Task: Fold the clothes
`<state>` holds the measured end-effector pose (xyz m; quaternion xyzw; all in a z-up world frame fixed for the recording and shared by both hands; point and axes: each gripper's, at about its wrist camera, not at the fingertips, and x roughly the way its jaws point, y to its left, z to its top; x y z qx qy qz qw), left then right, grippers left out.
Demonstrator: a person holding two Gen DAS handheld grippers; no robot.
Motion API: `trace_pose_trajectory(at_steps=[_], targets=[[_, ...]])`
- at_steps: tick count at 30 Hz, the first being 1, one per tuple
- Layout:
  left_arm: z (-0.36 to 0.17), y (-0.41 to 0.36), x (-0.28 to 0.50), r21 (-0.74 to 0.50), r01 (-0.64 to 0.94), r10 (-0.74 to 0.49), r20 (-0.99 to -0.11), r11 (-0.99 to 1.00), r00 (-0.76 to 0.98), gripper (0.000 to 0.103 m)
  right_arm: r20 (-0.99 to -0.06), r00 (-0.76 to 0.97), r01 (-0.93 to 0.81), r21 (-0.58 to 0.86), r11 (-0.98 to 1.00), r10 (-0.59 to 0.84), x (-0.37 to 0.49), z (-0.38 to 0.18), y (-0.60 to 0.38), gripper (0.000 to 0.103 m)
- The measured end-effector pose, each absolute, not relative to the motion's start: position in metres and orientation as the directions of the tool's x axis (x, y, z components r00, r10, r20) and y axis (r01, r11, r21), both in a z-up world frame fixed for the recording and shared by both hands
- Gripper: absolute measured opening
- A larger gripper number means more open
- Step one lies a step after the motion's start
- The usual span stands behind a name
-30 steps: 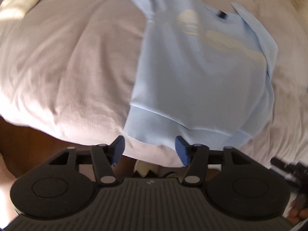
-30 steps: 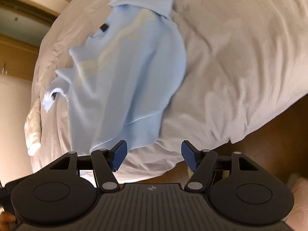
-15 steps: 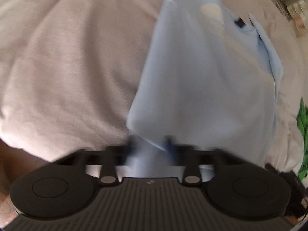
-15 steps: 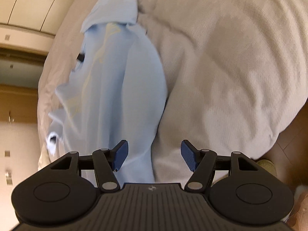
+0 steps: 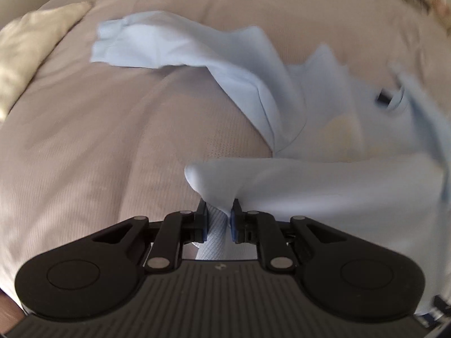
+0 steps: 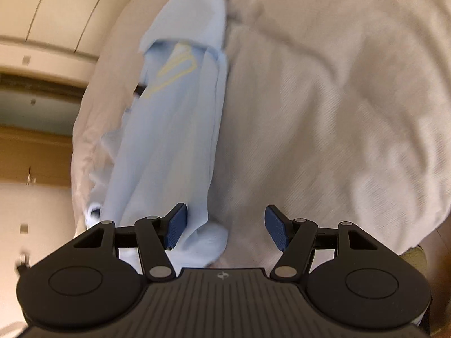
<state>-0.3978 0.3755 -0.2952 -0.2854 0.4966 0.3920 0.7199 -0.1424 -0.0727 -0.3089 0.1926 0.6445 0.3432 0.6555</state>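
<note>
- A light blue shirt (image 5: 332, 118) is spread over a beige bedspread (image 5: 98, 140); in the left wrist view it fills the right half of the frame, with one sleeve (image 5: 146, 48) stretched toward the upper left.
- The left gripper (image 5: 219, 214) is seen at the bottom centre of that view, clamped on a bunched corner of the shirt; the jaws have just been closing, and cloth is pinched between the blue pads (image 5: 203, 219).
- From the pinch, the cloth is drawn into a raised fold running to the right edge of the frame.
- A pale pillow (image 5: 31, 53) lies at the upper left of the same view.
- In the right wrist view the shirt (image 6: 174, 129) appears as a long band from top centre to bottom centre (a yellow print is visible near its top).
- The right gripper (image 6: 225, 226) is held with its jaws apart; the shirt's lower edge lies just beside its left pad, though contact cannot be judged through the blur.
- The bedspread (image 6: 338, 112) fills the right side there.
</note>
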Motion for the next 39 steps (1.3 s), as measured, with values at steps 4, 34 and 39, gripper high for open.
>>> trace_pose_trajectory(at_steps=[4, 34, 39], targets=[[-0.317, 0.381, -0.393, 0.008, -0.841, 0.27, -0.948, 0.542, 0.165, 0.014, -0.667, -0.057, -0.262, 0.728, 0.634, 0.743, -0.152, -0.311, -0.064, 0.064], [-0.307, 0.183, -0.454, -0.194, -0.853, -0.039, -0.979, 0.485, 0.2, 0.017, -0.799, -0.252, -0.631, 0.563, 0.533, 0.546, -0.119, -0.252, -0.151, 0.006], [-0.308, 0.159, -0.462, -0.09, -0.871, 0.004, -0.995, 0.482, 0.104, 0.016, -0.918, -0.17, -0.611, 0.384, 0.692, 0.36, -0.115, -0.275, -0.141, 0.015]])
